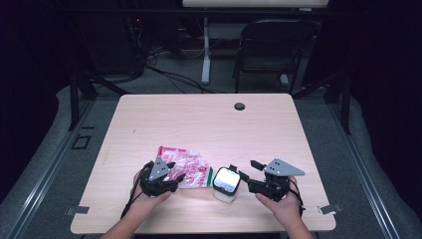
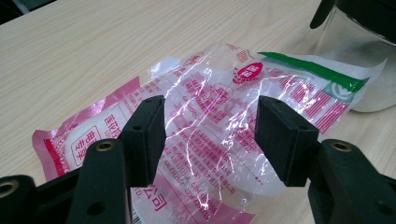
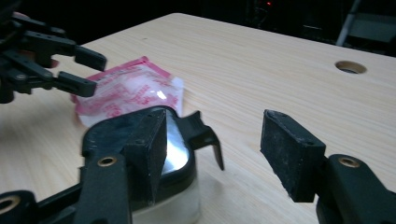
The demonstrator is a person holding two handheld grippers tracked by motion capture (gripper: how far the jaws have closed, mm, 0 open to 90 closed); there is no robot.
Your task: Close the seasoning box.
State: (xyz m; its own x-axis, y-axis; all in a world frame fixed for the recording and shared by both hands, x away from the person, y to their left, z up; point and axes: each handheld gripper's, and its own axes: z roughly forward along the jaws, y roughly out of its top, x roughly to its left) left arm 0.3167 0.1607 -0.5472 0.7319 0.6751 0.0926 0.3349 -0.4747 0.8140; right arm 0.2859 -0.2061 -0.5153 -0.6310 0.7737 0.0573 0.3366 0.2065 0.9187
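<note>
While the left gripper (image 1: 175, 175) hangs just over the pink-printed plastic packet (image 1: 189, 167) at lower centre of the high view, its jaws stand wide and grip nothing; in the left gripper view the packet (image 2: 219, 140) lies flat on the table (image 1: 209, 124) between and beyond the pads. Just right of the packet stands a clear container with a black clip lid (image 1: 227, 184), still closed by the look of it. Beside it, at lower right, the right gripper (image 1: 247, 170) is also spread wide and empty. Judging from this, little is done: neither item is grasped, and the packet has yet to be lifted.
</note>
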